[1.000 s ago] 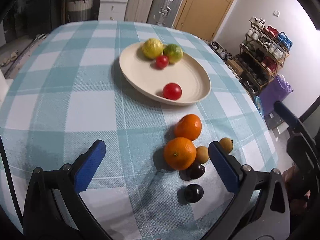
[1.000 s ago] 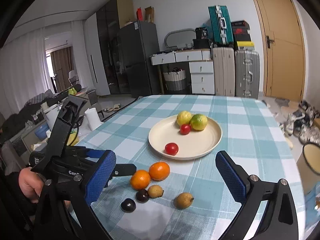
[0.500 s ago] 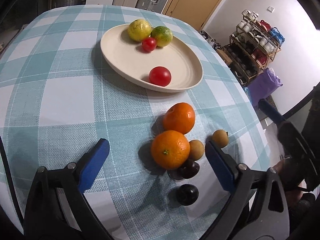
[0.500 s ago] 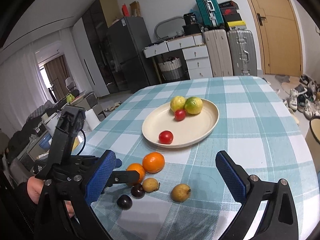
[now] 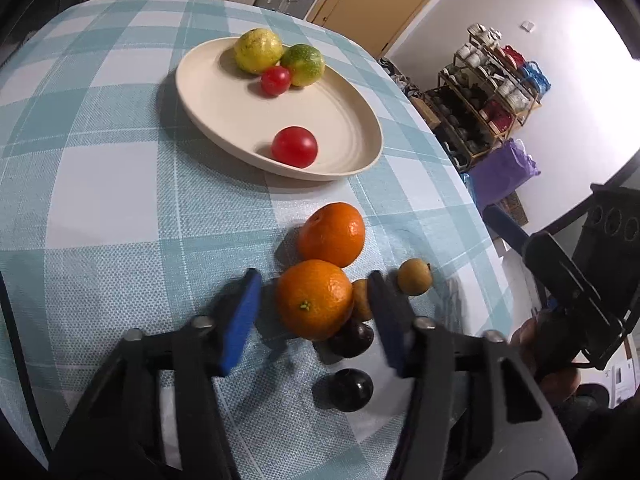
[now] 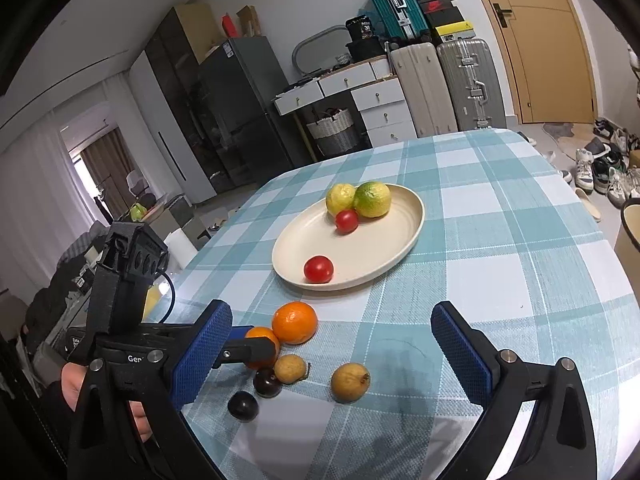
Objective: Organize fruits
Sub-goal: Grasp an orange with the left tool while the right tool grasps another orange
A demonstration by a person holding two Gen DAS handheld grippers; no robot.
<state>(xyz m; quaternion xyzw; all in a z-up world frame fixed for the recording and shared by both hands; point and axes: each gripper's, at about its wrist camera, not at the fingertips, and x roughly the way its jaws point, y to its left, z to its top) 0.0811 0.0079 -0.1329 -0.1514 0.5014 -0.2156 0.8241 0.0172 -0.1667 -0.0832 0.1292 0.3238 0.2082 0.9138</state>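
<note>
— What's your left gripper [image 5: 314, 300] on?
— Its jaws are closing around the near orange [image 5: 315, 299], round, glossy, green-stemmed, on the tabletop [image 5: 100, 200] before the plate [image 5: 224, 112]; pads not touching.
— Your right gripper [image 6: 332, 344]?
— Jaws wide, empty.

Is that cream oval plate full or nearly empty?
Partly filled: the cream oval plate holds four fruits; most of its surface is bare.

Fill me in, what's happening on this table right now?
A person with a gripper in each hand is sorting fruit onto a cream plate, which holds two tomatoes and two yellow-green citrus. The left gripper is closing around the nearer orange, with a gap at each pad. The right gripper hangs open above the loose fruit: a second orange, brown fruits and two dark plums.
</note>
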